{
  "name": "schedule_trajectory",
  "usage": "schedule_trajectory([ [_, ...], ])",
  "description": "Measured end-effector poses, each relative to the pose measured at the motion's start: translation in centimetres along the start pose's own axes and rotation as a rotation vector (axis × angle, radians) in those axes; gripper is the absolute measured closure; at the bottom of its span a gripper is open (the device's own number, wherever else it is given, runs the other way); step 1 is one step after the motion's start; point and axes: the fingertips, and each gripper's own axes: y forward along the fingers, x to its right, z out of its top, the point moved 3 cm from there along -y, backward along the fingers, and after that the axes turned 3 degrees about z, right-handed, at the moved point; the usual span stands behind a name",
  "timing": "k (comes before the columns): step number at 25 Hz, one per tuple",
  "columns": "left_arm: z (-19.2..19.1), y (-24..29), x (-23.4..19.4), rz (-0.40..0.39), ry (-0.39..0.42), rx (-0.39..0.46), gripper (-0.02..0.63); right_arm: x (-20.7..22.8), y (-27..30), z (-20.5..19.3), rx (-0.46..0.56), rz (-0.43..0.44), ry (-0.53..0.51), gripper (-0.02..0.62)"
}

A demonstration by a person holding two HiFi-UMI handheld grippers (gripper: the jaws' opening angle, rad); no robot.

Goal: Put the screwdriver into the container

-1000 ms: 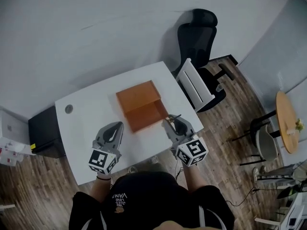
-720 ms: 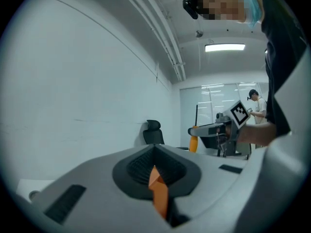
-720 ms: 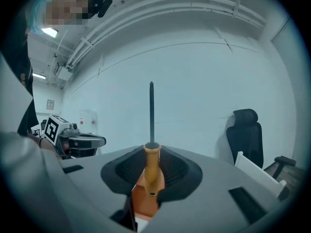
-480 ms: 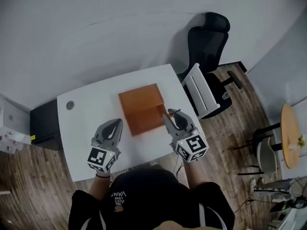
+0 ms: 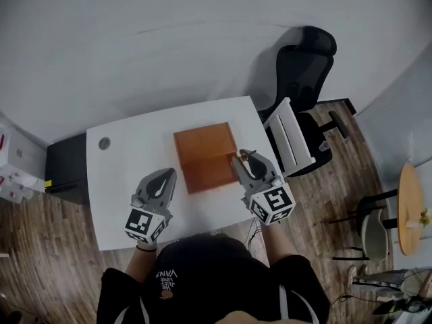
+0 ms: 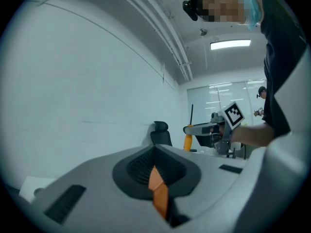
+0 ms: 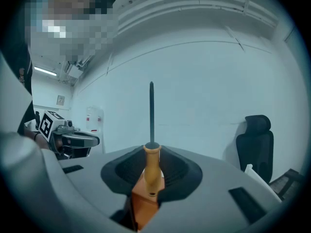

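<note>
Right tool (image 7: 151, 174): clenched on the screwdriver (image 7: 152, 163). Both pads press the orange handle low between the jaws. The dark shaft stands straight out past the tips, in line with the jaws, with its point free in the air.

Left tool (image 6: 156, 181): jaws pressed together, nothing between them, only the orange pad edge showing in the gap. It hangs over the white tabletop (image 5: 125, 174).

Container (image 5: 202, 144): an open brown box lying flat on the tabletop, between the two tools and a little ahead of both. The right tool's tips sit at its right edge, over the near corner. The left tool's tips are near its left side but apart from it.

From the left gripper view, the right tool appears off to the right with the screwdriver upright in it.

Black office chair (image 5: 307, 59) is beyond the right tool, off the tabletop. A small round grommet (image 5: 104, 142) is ahead and left of the left tool.
</note>
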Motion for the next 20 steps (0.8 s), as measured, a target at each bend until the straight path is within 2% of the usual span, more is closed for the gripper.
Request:
schedule_trajectory([
  [11, -0.5, -0.8, -0.7, 0.054, -0.009, -0.016, 0.592, 0.8, 2.2, -1.3, -0.037, 0.045, -0.001, 0.502],
  [20, -0.5, -0.5, -0.9, 0.068, -0.012, -0.020, 0.592, 1.2, 3.2, -2.1, -0.075, 0.073, -0.026, 0.502],
])
